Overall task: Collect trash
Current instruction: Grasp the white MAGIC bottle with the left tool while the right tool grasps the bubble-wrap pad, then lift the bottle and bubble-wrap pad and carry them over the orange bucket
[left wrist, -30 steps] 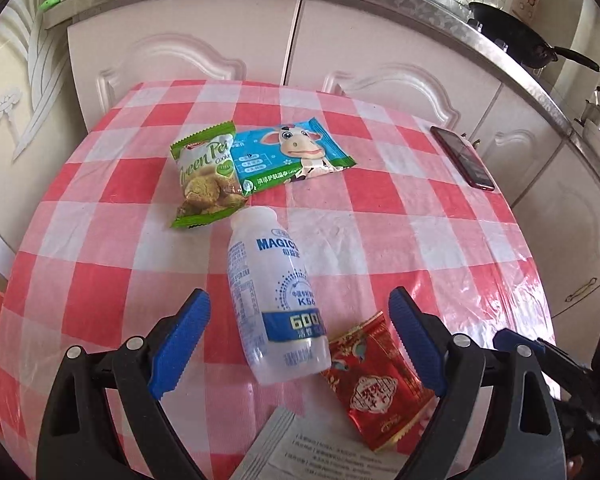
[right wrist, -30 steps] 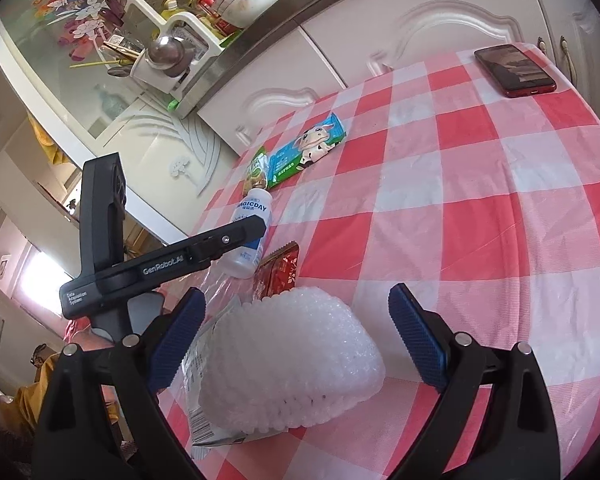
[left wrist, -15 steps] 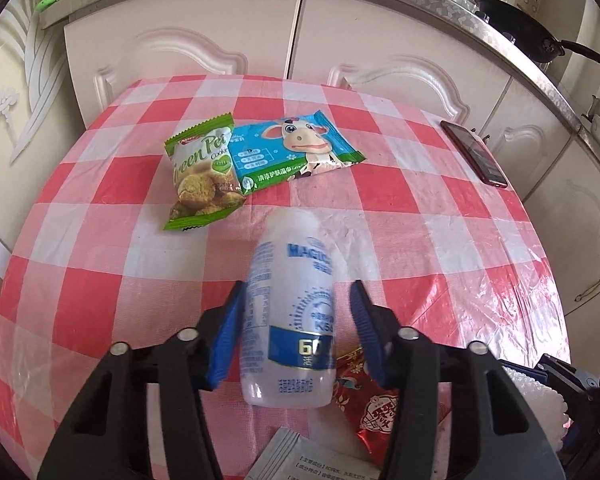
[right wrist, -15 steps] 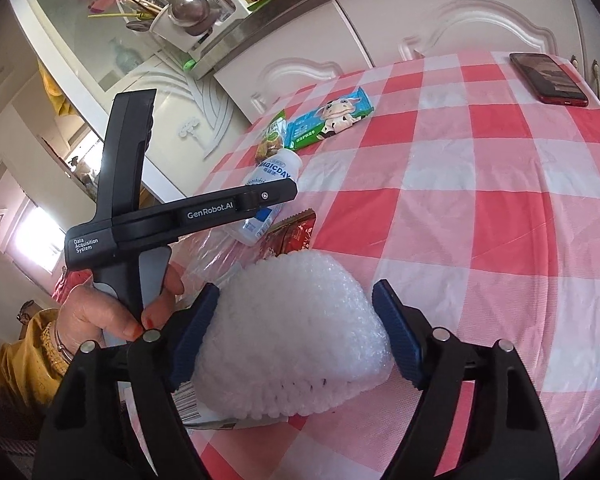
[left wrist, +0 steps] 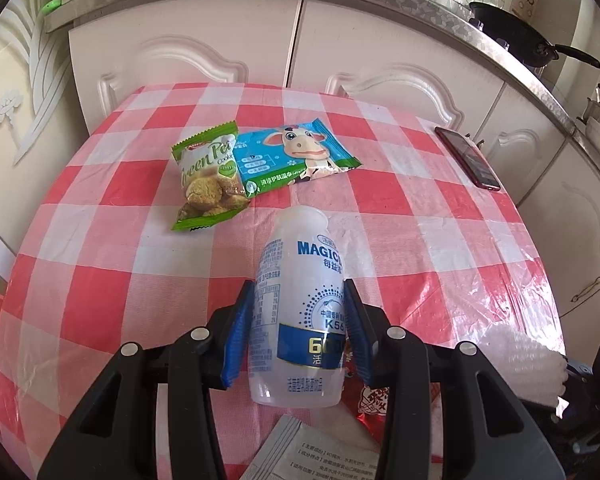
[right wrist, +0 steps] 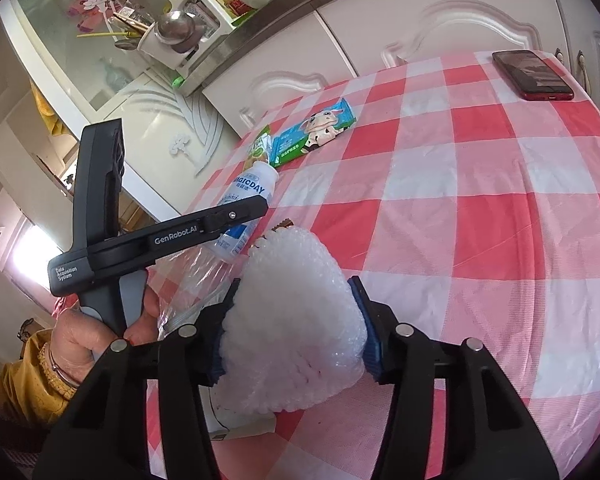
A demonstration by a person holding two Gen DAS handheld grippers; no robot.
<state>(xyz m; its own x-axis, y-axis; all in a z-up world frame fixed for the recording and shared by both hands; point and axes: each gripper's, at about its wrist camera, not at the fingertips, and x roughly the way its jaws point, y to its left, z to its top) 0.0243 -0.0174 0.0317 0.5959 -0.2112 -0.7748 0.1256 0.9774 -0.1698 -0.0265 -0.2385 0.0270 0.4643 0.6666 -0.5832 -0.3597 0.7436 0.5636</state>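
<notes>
A white plastic MAGICDAY bottle (left wrist: 304,256) lies on the red-and-white checked tablecloth (left wrist: 100,272). My left gripper (left wrist: 298,286) is closing, and its blue pads press on the bottle's lower half from both sides. In the right wrist view a wad of white bubble wrap (right wrist: 296,320) sits between the pads of my right gripper (right wrist: 295,282), whose jaws are closing and squeeze it. A green cookie wrapper (left wrist: 208,180), a blue cow-print wipes packet (left wrist: 296,156) and a red wrapper (left wrist: 374,396) lie on the cloth.
A dark red phone (left wrist: 468,158) lies near the table's far right edge. A printed paper sachet (left wrist: 320,456) lies at the near edge beside a clear plastic bag (right wrist: 188,276). White cabinets (left wrist: 380,48) stand behind the table. A hand holds the left tool.
Both grippers went from wide open to closed in: the left onto the bottle, the right onto the bubble wrap. The bottle now points more straight ahead between the left pads.
</notes>
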